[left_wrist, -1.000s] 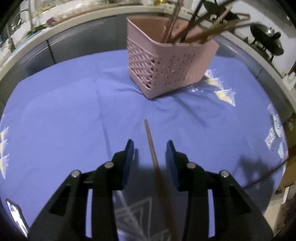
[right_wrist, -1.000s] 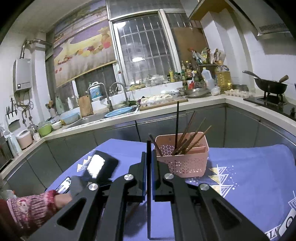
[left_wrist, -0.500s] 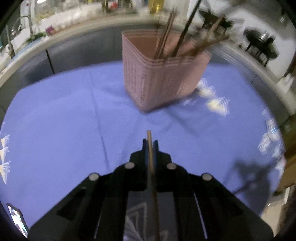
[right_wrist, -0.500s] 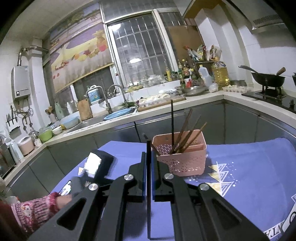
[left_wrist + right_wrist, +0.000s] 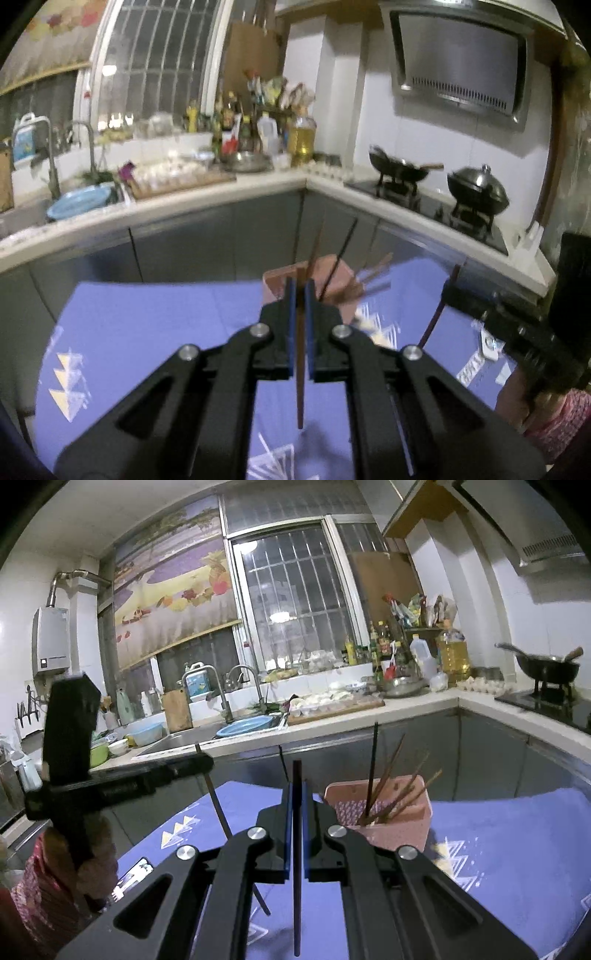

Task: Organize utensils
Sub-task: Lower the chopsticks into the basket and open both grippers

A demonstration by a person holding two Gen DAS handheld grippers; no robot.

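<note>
A pink perforated basket (image 5: 391, 812) stands on the blue cloth with several chopsticks upright in it; in the left wrist view the basket (image 5: 332, 284) lies straight ahead, half hidden by the fingers. My left gripper (image 5: 300, 291) is shut on a brown chopstick (image 5: 300, 387), held upright above the cloth. My right gripper (image 5: 296, 794) is shut on a dark chopstick (image 5: 296, 886), also upright, left of the basket. The left gripper (image 5: 205, 766) shows at the left of the right wrist view, and the right gripper (image 5: 452, 286) at the right of the left wrist view.
The blue cloth (image 5: 517, 849) covers the table. Grey cabinets and a white counter (image 5: 184, 199) run behind, with a sink, a blue bowl (image 5: 251, 725), bottles, and woks (image 5: 476, 188) on the stove at the right. A small flat object (image 5: 133, 877) lies near the cloth's left edge.
The left gripper closed on the brown chopstick that lay on the cloth, lifted it and tilted up to face the kitchen. The right gripper kept its hold on the dark chopstick.
</note>
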